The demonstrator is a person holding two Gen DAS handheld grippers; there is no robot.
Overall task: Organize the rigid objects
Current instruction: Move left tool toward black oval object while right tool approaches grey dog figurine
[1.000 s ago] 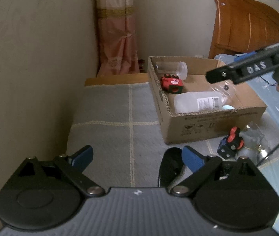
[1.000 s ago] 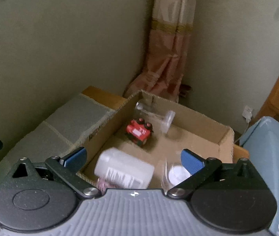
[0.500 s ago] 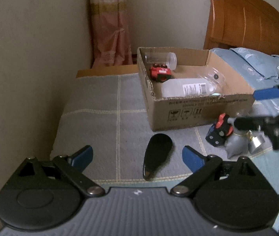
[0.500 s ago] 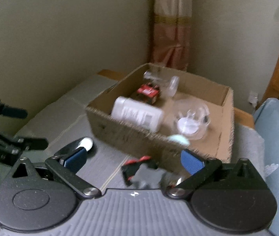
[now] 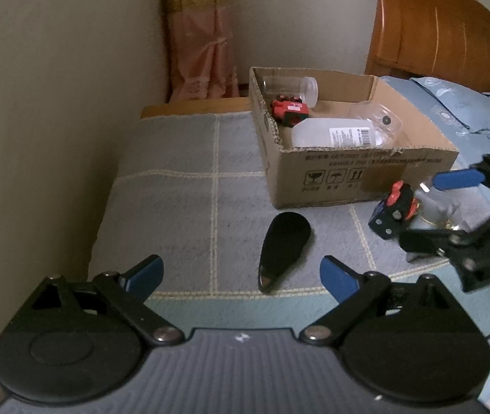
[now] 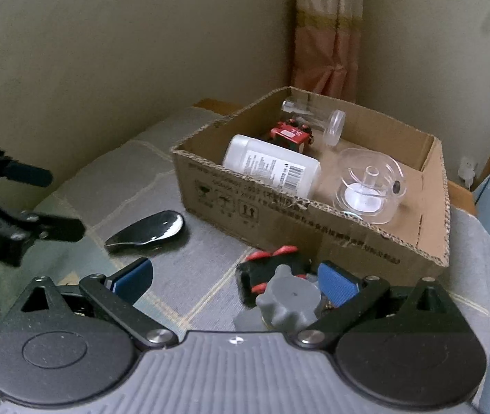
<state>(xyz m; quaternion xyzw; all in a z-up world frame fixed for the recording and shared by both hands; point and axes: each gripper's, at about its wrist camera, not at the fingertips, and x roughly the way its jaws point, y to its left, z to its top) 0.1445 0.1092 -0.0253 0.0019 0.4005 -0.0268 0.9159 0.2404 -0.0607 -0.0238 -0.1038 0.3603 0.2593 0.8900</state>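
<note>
Down from above the cardboard box [image 6: 313, 207] has come the right claw [image 6: 234, 281], which now sits low over the bed beside the loose items; its fingers are spread wide and hold nothing. Nearest to it lies a grey knobbed piece [image 6: 288, 302], close against its right blue pad, with a black-and-red clamp block [image 6: 272, 269] just behind that, near the box's front wall. I judge the grey piece to be the next pick: it lies ahead and toward the right finger, so the claw must shift right to straddle it.

Spread and empty too is the left claw [image 5: 241, 274], hovering over the checked blanket [image 5: 182, 200]. Straight ahead of it lies a black shoehorn [image 5: 284, 245], its long axis running away from the claw, narrow tip nearest. This claw is the nearer one to it.

Farther off, the box already holds a white bottle [image 6: 272, 169], a red toy car [image 6: 291, 136], a clear tube [image 6: 313, 117] and a clear round container [image 6: 370, 186].
</note>
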